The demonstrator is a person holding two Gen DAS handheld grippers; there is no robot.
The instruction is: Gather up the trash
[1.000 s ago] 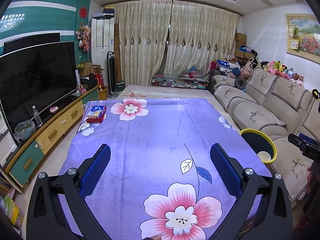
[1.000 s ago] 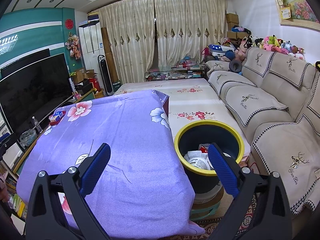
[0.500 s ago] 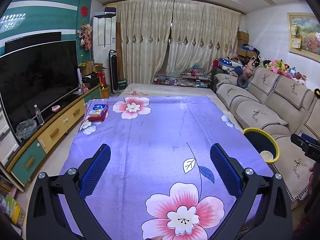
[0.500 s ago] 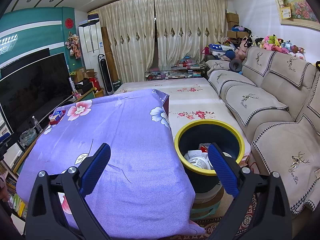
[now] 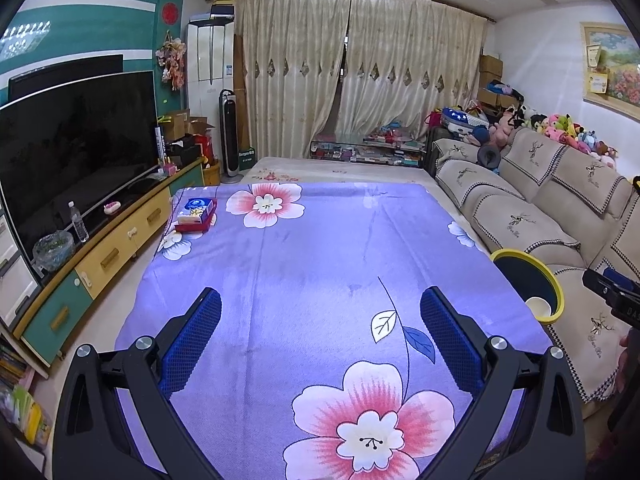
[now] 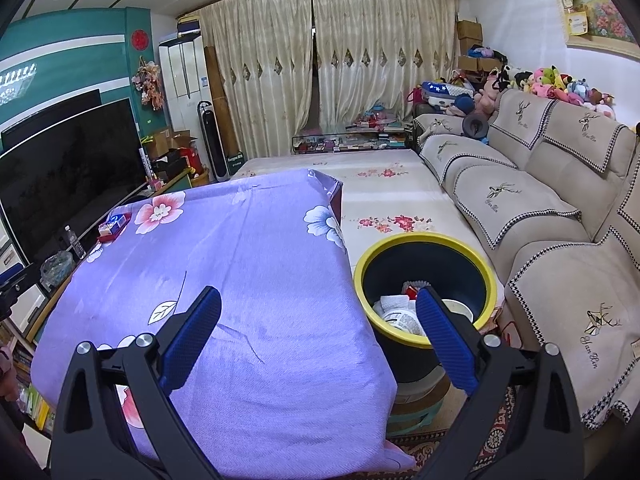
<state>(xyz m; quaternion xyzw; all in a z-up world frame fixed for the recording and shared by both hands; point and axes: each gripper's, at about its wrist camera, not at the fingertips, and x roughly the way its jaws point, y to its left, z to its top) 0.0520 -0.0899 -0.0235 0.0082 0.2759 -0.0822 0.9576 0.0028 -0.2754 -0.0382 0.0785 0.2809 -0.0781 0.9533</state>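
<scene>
Purple floral tablecloth carries a box, its writing unreadable.

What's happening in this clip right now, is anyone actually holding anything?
No. A person holds two grippers over a table with a purple floral cloth, and both the left gripper and right gripper are open and empty. The yellow-rimmed trash bin beside the table already holds paper trash, including a paper cup. On the cloth only a tissue box sits at the far corner, so collection looks largely done.
</scene>
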